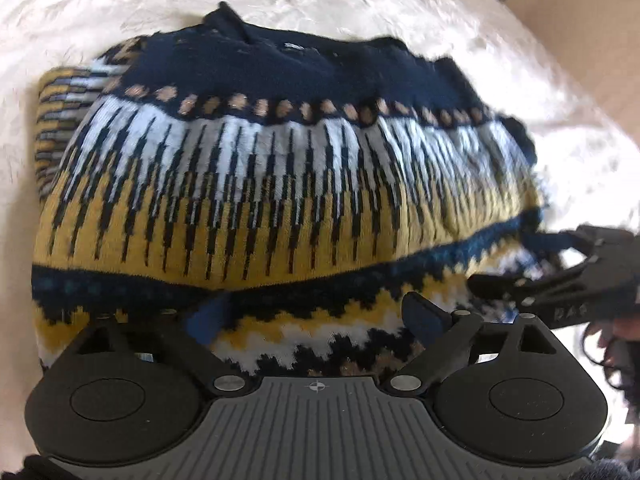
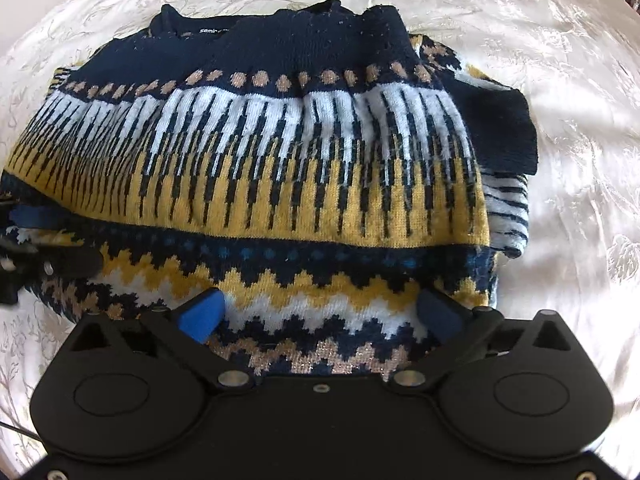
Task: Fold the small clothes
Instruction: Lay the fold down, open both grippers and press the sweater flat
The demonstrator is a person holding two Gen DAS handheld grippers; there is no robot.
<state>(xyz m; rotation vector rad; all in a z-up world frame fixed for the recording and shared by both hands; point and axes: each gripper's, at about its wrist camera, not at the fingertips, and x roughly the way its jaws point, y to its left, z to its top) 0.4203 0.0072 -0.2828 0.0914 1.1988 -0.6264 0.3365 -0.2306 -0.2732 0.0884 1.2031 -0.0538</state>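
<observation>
Lying folded across the middle of both wrist views, the sweater (image 1: 280,184) is a thick knit in navy, mustard, white and tan, with a row of tan dots, long jagged spikes and zigzag bands near the lower edge. It rests on a white bedspread (image 2: 560,60) with a glossy, leafy woven pattern. A small white label sits at the navy collar in the upper part of the right wrist view.

At the bottom of the left wrist view, the left gripper (image 1: 316,316) stands with its 2 fingers spread wide over the zigzag hem, clamping nothing. The right gripper (image 2: 320,312) is likewise wide apart, its blue pads (image 2: 202,314) resting against the hem without pinching it. Each gripper shows at the other view's side edge.
</observation>
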